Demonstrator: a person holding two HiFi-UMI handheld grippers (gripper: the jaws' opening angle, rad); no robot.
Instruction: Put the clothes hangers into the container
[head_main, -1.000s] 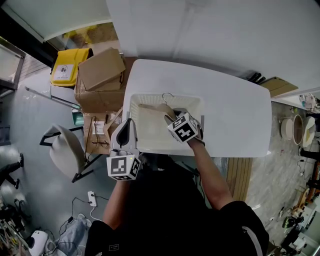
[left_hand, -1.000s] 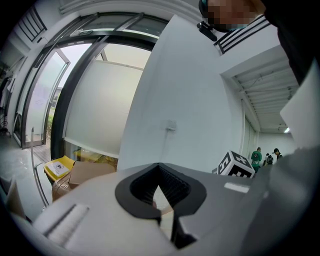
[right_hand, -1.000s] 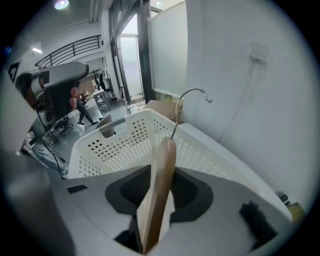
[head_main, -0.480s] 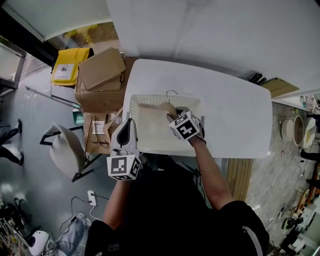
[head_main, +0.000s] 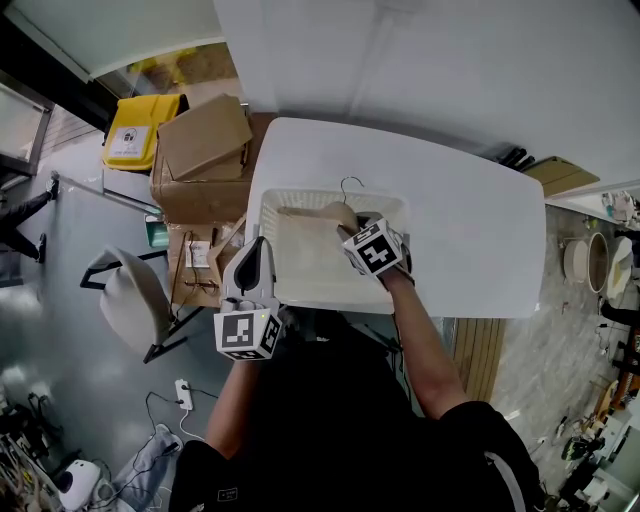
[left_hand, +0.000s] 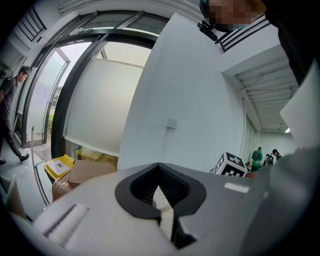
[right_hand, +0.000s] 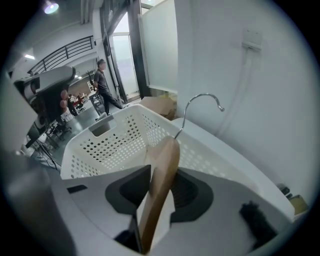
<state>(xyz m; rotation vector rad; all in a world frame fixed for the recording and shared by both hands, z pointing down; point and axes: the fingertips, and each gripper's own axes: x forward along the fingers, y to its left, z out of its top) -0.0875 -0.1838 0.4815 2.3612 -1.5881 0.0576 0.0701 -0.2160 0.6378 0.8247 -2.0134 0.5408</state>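
My right gripper (right_hand: 152, 212) is pinching the wooden hanger (right_hand: 161, 180) edge-on, low over the white basket (head_main: 272, 205), and my left gripper (head_main: 257, 250) hangs off the table, jaws pressed together on nothing. The risk is the metal hook (right_hand: 201, 99): it sits at the far rim, so a careless release could snag it and leave the hanger propped half out.

one wooden hanger (right_hand: 160, 165), one white basket (head_main: 300, 262), one table (head_main: 470, 240), perhaps two cardboard boxes (head_main: 203, 137), one chair (head_main: 130, 300)
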